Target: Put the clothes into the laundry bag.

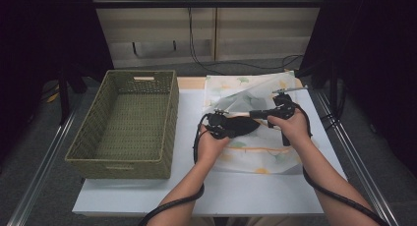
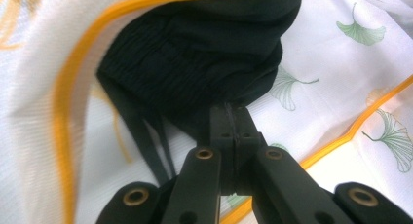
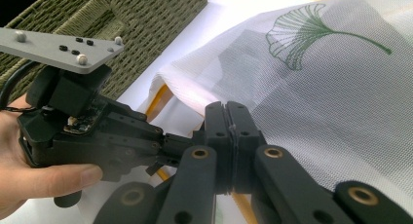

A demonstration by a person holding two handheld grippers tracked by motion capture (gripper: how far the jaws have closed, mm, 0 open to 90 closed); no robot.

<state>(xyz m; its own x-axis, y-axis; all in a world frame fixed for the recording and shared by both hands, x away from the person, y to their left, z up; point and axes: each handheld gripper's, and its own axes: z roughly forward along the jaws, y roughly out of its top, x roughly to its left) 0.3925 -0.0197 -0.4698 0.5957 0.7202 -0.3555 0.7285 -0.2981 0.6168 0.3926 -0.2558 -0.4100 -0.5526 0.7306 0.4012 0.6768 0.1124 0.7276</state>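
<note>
Jaws of left gripper [image 2: 234, 124] pressed fully together, pinching the edge of a black cloth [image 2: 204, 58] at the mouth of a white mesh bag [image 2: 341, 78] printed with green ginkgo leaves and piped in orange. Jaws of right gripper [image 3: 228, 121] likewise closed flat, clamping the thin upper layer of the mesh bag and lifting it open.

Seen from above: left gripper [image 1: 216, 125] at the table's centre, right gripper [image 1: 275, 110] at its 2 o'clock, black cloth [image 1: 241, 125] stretched between them, partly inside the bag's mouth. Mesh bag [image 1: 255, 155] spread flat across the right half of the white table [image 1: 196, 191], upper flap raised toward 12 o'clock.

Likely handling, judged from the drape: cloth soft, light, limp, ribbed at one band, with thin straps trailing; bound to sag and bunch, not fragile. Best held at a hem or the ribbed band, where the fabric doubles. Mesh bag thin, floppy, possibly slippery; best held at the orange-piped rim so the mouth stays open.

Olive woven basket [image 1: 133, 123] at 9 o'clock of the grippers, near the table's left edge, nothing visible inside. Same basket [image 3: 122, 24] visible behind the left gripper in the right gripper view.
</note>
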